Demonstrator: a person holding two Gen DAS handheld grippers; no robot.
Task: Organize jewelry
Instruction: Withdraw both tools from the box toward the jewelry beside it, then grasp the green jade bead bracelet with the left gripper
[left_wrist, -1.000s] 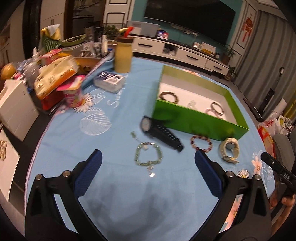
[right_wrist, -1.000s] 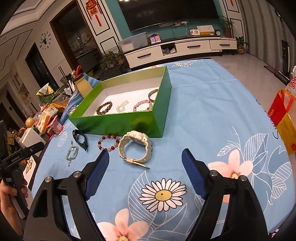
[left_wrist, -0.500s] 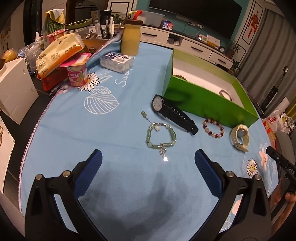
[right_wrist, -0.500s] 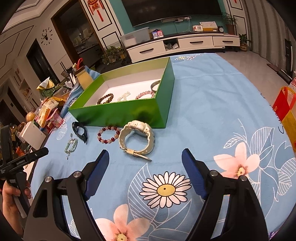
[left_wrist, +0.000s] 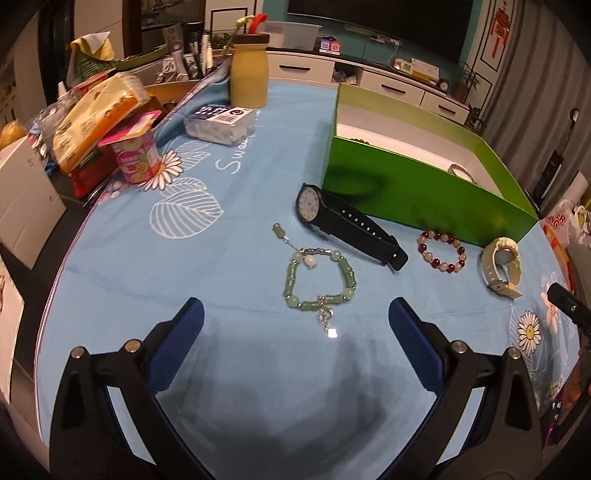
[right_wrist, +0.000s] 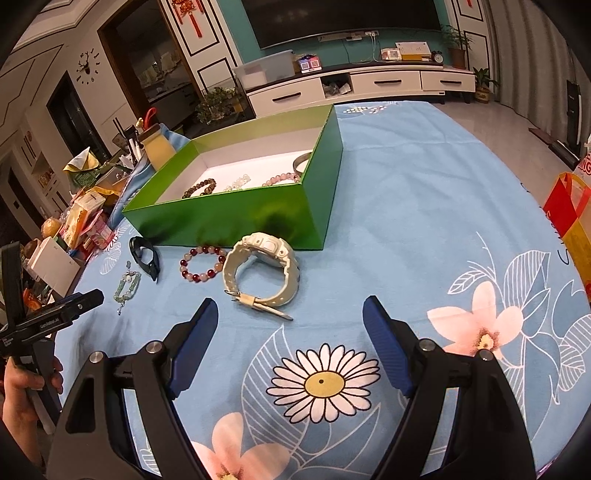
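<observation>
Both grippers' fingers wide apart, empty | left gripper (left_wrist: 295, 325) lower, nearer green bracelet (left_wrist: 319, 278) | right gripper (right_wrist: 290, 321) steady

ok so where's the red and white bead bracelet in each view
Left wrist view: red and white bead bracelet lies right of centre, between the black watch and the cream watch.
Right wrist view: the bracelet lies left of centre, beside the cream watch.
Shared landmark: the green box, just behind it.
</observation>
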